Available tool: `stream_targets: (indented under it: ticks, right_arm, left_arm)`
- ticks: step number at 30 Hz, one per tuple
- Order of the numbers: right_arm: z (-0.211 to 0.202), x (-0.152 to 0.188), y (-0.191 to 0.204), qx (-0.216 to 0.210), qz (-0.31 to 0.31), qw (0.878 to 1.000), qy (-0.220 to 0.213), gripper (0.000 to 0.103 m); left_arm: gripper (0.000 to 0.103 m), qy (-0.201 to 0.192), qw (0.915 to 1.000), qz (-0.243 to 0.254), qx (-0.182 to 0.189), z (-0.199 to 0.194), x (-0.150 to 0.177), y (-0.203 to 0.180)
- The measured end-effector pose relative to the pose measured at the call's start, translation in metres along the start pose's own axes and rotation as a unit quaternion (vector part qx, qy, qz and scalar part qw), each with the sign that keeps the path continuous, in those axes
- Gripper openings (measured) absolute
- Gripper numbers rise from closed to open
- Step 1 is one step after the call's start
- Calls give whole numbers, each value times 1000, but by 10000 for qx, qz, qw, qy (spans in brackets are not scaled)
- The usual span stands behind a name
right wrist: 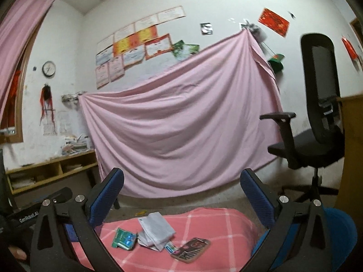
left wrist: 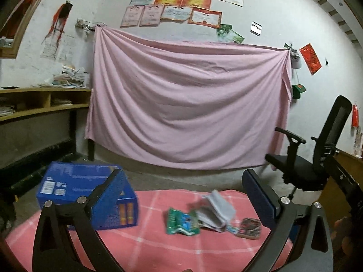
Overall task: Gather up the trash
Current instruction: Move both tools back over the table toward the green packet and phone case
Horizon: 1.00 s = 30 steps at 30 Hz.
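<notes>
Both grippers level, wide open

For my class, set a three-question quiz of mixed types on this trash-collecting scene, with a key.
1. True or false: the left tool is clamped on the green wrapper.
2. Which container stands on the pink checked cloth, left of the trash? A) blue box B) wicker basket C) metal bucket
3. Fill in: the crumpled white paper lies between the green wrapper and the ____ packet.

Key:
1. False; both the left tool and the right tool stand open and empty, above the cloth.
2. A, the blue box.
3. Dark, the dark packet.
</notes>
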State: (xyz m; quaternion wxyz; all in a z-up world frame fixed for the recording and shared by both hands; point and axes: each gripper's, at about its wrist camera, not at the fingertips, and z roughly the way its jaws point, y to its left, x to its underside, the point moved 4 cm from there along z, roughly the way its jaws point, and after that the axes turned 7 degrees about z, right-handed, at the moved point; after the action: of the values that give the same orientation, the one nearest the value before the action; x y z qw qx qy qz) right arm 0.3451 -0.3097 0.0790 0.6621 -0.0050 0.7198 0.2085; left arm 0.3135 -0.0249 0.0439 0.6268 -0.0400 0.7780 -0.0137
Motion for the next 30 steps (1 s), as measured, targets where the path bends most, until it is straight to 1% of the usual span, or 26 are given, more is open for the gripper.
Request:
stream_targets:
  ticks: [2, 6, 14, 16, 21, 23, 24, 26, 27, 28, 29, 30]
  right_arm:
    - [4, 4, 10, -23, -134, 9999, -14, 103]
    - [13, 14, 25, -36, -430, 9990, 69, 103]
    - [26, 30, 30, 60, -779, 9965, 294, 103]
    - [31, 35, 29, 116, -819, 9957, 418, 103]
    - [47, 47, 21, 282, -856, 9925, 822, 103]
    - [54, 52, 16, 435, -869, 9902, 1003, 103]
    - [60, 56, 12, 569, -883, 9876, 1165, 103]
    - [66, 62, 6, 741, -868, 9838, 1385, 103]
    - [71, 66, -1, 908, -828, 9795, 1596, 103]
    - [75, 69, -6, 1022, -782, 9760, 1757, 103]
    - [78, 73, -12, 1107, -708, 9727, 1912, 103]
    - [83, 78, -20, 1191, -554, 9681, 2135, 103]
  left_arm:
    - [101, -14, 10000, -7, -71, 1, 4, 10]
    - [101, 19, 9999, 45, -120, 9, 13, 17]
    - [101, 120, 9995, 267, -96, 24, 34, 24]
    - [101, 261, 9991, 330, -38, 30, 41, 24]
    - [101, 812, 9961, 314, 143, 46, 57, 24]
    - [100, 1054, 9937, 304, 217, 53, 60, 23]
    - [100, 1200, 9920, 300, 238, 59, 63, 21]
    - [99, 1389, 9893, 290, 343, 65, 66, 16]
    - [94, 1470, 9879, 301, 395, 68, 68, 14]
    - [86, 1576, 9859, 337, 450, 73, 70, 10]
    - [81, 1704, 9834, 382, 497, 77, 73, 7]
    - [73, 1831, 9808, 413, 536, 82, 74, 4]
